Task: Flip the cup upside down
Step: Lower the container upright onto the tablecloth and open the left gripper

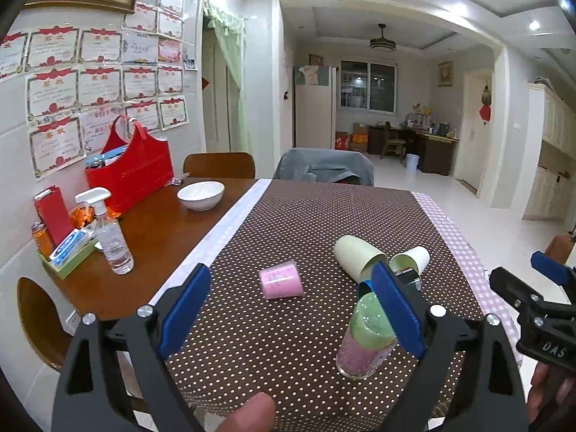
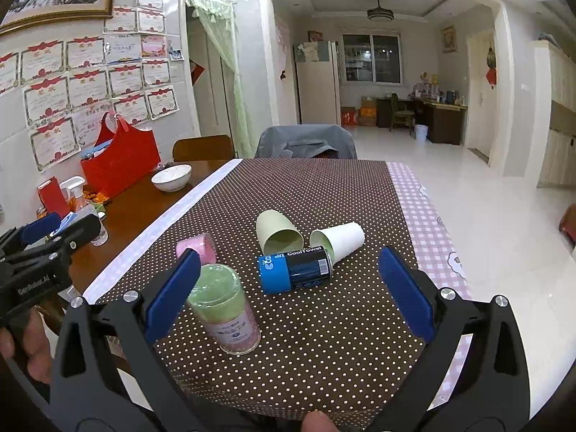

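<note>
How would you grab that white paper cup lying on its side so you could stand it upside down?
Probably across the middle of the paper cup's wall, coming from above. It lies on its side, mouth toward the blue can, closed bottom pointing away right. A mid-wall pinch by the open right gripper leaves both ends free to swing mouth-down.
</note>
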Demonstrator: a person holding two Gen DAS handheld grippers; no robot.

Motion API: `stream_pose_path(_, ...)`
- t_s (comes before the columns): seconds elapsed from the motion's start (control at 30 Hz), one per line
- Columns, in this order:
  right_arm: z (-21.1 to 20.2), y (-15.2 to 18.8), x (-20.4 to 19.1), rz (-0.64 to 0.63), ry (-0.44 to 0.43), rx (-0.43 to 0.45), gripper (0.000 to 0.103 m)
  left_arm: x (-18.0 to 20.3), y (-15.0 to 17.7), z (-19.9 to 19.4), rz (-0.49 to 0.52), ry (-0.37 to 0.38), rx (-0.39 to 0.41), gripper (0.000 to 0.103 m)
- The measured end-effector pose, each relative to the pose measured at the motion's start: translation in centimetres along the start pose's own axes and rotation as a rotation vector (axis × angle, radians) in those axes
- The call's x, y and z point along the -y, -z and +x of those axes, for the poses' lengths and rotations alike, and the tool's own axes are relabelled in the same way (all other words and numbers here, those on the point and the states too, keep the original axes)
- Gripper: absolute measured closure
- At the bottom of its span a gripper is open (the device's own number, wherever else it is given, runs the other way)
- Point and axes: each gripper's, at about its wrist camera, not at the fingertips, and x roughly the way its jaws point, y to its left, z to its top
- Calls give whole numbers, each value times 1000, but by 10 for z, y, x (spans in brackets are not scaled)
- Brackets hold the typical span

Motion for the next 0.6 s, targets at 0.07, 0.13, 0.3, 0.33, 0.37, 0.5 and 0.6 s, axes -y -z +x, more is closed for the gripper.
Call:
stream_pose_path(0.07,-7,0,-5,-15,9,16,6,0,-2,-7,3,-1,16,14)
stream_pose_path(0.13,-15,1,-9,-26,21,35,6,-1,-3,-18,6,-5,42,14)
stream_pose_path(0.3,-28,4,-14,-23,34,55,6,0,-1,-39,3,2,82,14)
stream_pose_path(0.33,-30,5,-14,-21,35,56,6,1,0,-43,6,3,86,14)
stream_pose_path(0.37,-31,6,-14,-21,37,56,6,1,1,-46,8,5,90,14)
stream_pose_path(0.5,-40,9,-16,-14,42,66,6,5,0,-55,12,16,105,14)
stream_pose_path(0.6,-46,9,-17,-17,48,80,6,9,0,-64,20,22,121,14)
